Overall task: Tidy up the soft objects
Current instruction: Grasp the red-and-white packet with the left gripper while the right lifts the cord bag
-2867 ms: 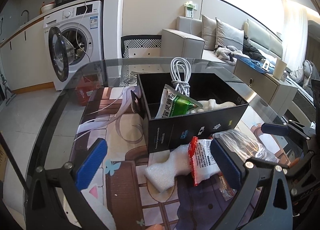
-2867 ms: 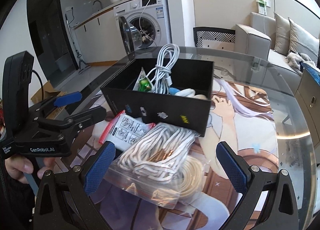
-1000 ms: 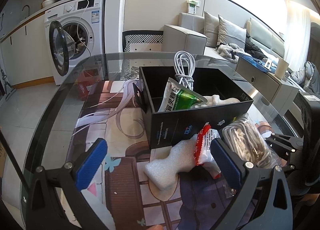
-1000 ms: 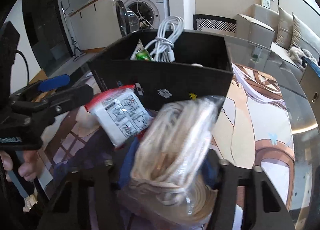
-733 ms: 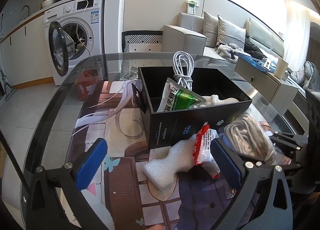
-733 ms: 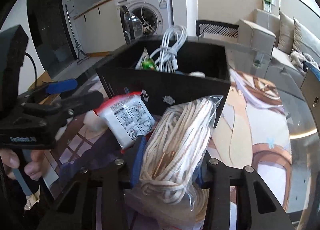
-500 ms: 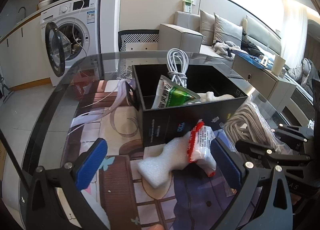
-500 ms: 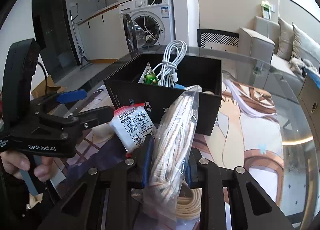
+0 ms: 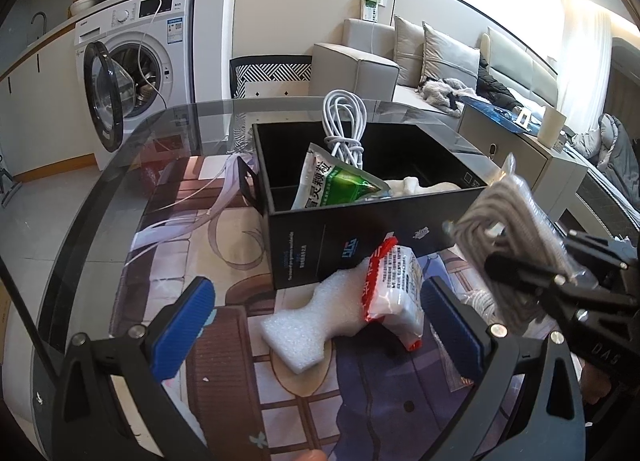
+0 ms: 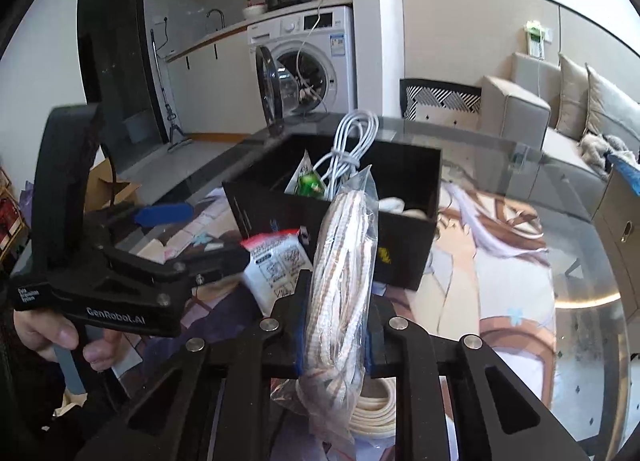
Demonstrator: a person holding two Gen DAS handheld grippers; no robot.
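Observation:
My right gripper is shut on a clear bag of coiled white rope and holds it up in front of the black box; the bag also shows in the left wrist view. The box holds a white cable, a green packet and a white soft item. My left gripper is open, low over the table, facing a white foam piece and a red-and-white packet in front of the box.
The glass table has a printed mat under the box. Another cream rope coil lies below my right gripper. A washing machine and a sofa stand beyond the table.
My right gripper closed on the bag of rope and lifted it off the table, up toward the box. The left gripper stayed open and nearly still.

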